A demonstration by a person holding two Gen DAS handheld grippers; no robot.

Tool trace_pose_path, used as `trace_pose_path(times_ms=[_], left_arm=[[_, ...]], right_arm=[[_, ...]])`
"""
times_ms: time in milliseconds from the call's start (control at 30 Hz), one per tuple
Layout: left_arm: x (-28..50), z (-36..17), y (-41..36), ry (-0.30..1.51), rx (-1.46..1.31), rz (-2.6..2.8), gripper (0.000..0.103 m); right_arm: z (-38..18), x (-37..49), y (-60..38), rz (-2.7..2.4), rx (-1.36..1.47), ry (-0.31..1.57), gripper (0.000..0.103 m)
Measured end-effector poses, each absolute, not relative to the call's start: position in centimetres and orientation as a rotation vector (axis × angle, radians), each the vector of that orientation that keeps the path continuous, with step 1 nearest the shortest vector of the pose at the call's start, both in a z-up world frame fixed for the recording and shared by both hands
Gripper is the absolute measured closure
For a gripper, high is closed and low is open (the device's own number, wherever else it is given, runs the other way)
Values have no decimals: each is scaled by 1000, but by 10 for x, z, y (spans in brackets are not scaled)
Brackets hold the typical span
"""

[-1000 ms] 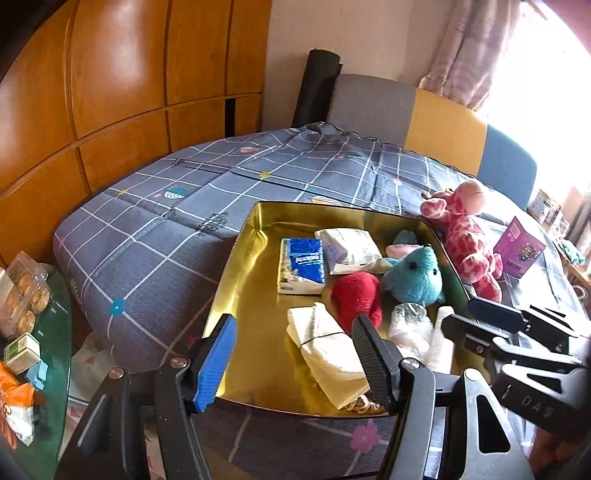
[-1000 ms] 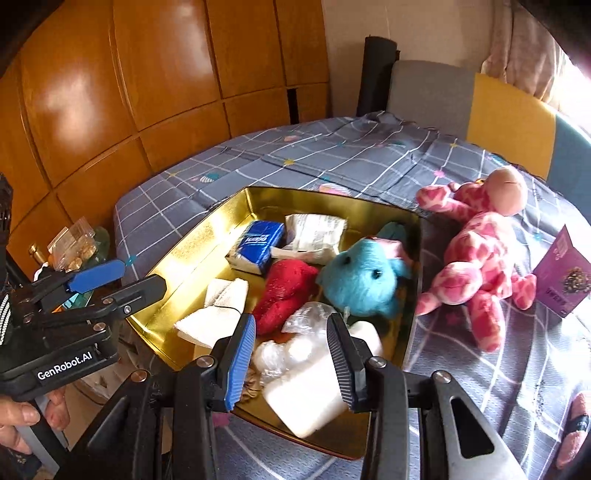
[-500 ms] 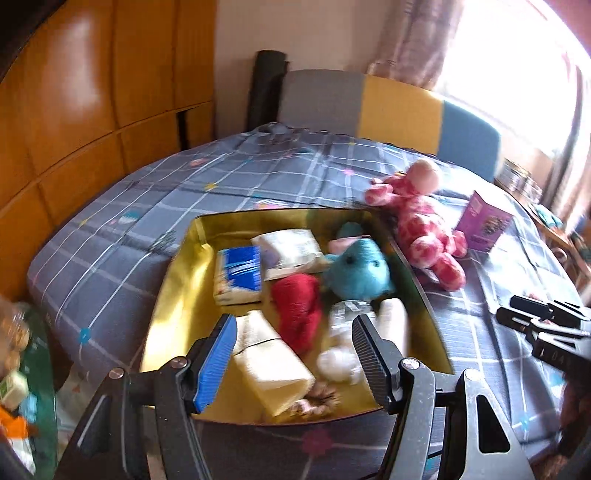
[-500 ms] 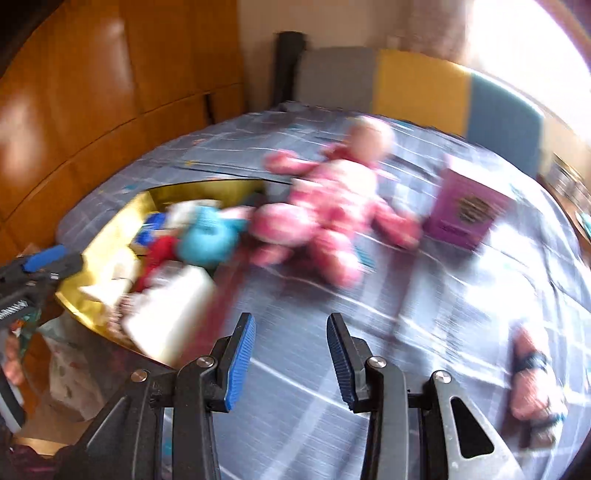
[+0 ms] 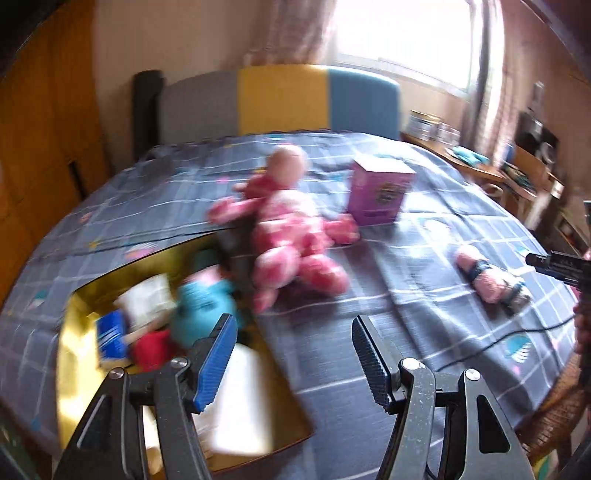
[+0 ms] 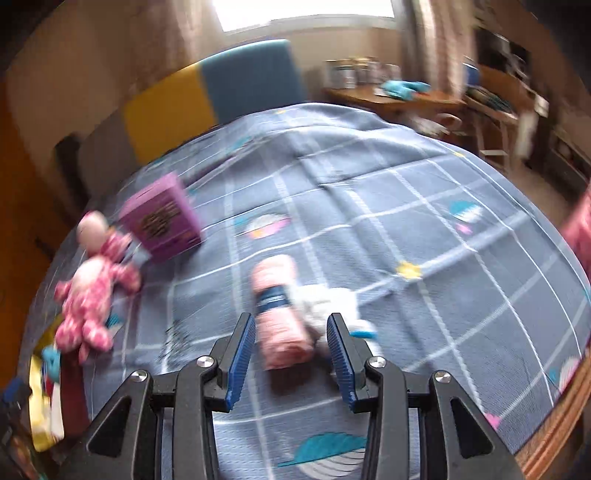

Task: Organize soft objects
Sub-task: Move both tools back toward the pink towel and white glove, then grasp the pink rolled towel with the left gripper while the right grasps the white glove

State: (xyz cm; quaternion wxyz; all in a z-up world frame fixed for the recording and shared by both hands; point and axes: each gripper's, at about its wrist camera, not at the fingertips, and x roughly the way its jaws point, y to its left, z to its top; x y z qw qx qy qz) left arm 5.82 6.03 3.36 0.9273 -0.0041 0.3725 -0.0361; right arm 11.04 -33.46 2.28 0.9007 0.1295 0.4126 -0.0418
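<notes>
- Purple box [image 5: 380, 195]: upright on the grey checked bedspread [image 5: 424, 354]
- Headboard [image 5: 280, 99]: grey, yellow, blue panels
- Wooden side table [image 6: 399, 98]: holds tins
- Window [image 5: 402, 33]: curtained

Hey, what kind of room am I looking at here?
Probably a home bedroom: a bed under a grid-patterned blanket, a padded headboard, a curtained window, and a pink plush toy.
</notes>
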Motion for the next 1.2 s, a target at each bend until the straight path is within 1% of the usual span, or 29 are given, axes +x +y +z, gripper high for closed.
trace_pose_path(times_ms=[233,367,467,633,867,1100,1200], left_arm=[[106,22,-18,857,-16,-280,38],[134,9,-66,941,-41,-390,40],[153,-3,-103,990,-41,-455,44],[179,-19,-154,1048,-53,-523,44],[213,-38,-200,1102,-53,-550,44],[236,-55,-225,1142,-84,-567,44],[241,-59,-231,1146,-96,-580,48]], right_arm=[[16,108,-380,-164,389,841,63],[23,105,-379,-131,395,777,63],[26,101,-376,-86,404,742,63],[24,100,-381,-55,448,735,62],[25,98,-381,-24,461,719,62],[25,97,-382,-10,466,711,62],[25,97,-381,-12,467,715,62]])
